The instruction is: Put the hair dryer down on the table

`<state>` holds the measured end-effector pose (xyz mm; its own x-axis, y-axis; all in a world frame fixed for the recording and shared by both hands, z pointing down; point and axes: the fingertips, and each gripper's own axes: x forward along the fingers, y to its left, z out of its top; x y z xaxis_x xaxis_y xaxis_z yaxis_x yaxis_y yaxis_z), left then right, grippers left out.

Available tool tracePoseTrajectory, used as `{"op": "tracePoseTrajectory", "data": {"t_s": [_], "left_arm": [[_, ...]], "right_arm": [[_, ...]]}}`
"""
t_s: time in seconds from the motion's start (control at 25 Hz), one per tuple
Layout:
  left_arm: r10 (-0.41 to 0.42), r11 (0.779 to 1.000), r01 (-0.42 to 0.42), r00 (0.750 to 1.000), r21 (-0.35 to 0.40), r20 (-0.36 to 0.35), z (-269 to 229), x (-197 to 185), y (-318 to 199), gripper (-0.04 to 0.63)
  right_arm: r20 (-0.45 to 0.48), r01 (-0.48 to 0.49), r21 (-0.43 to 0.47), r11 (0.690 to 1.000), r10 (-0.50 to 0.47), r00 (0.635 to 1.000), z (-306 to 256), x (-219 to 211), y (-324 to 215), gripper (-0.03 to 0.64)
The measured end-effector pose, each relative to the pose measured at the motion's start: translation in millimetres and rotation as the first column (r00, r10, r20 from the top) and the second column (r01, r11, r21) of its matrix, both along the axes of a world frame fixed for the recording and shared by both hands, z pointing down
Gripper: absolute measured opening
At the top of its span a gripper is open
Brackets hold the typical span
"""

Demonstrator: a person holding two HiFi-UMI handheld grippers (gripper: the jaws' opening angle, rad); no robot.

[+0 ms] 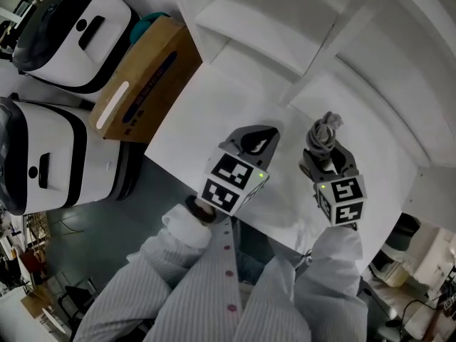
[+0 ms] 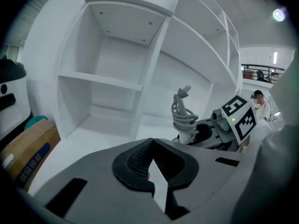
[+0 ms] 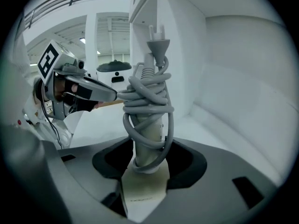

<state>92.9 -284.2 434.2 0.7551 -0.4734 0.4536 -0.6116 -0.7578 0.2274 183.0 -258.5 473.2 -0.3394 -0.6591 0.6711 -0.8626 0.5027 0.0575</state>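
The hair dryer is pale, and its grey cord is wound round the handle with the plug at the top. It stands upright in my right gripper, which is shut on it just above the white table. In the right gripper view the cord-wrapped handle rises from between the jaws of the right gripper. My left gripper hovers close to its left, shut and empty. The left gripper view shows its own jaws meeting at the tip, with the hair dryer beyond them.
White shelving stands along the back of the table. A cardboard box sits off the table's left edge. Two white and black machines stand on the floor further left. The person's striped sleeves fill the bottom of the head view.
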Motion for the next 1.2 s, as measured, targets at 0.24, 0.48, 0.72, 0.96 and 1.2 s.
{"op": "tracePoseTrajectory", "data": {"t_s": [0.24, 0.48, 0.72, 0.96, 1.2], "left_arm": [[0.017, 1.000, -0.017, 1.000, -0.024, 0.019, 21, 6, 0, 0.009], [0.008, 0.999, -0.006, 1.000, -0.046, 0.031, 38, 11, -5, 0.009], [-0.001, 0.997, 0.004, 0.999, -0.082, 0.033, 54, 8, -2, 0.009], [-0.011, 0.994, 0.014, 1.000, -0.104, 0.029, 64, 7, 1, 0.009], [-0.025, 0.992, 0.029, 0.999, -0.121, 0.032, 66, 2, 1, 0.009]], "right_arm": [[-0.018, 0.001, -0.042, 0.999, -0.002, 1.000, 27, 6, -4, 0.195], [-0.056, 0.017, -0.070, 0.997, -0.021, 0.998, 48, 10, -2, 0.195], [-0.109, 0.044, -0.076, 0.996, -0.053, 0.993, 63, 11, -3, 0.195], [-0.147, 0.072, -0.071, 0.995, -0.082, 0.986, 68, 9, -8, 0.195], [-0.179, 0.105, -0.073, 0.992, -0.117, 0.977, 73, 2, -10, 0.195]]}}
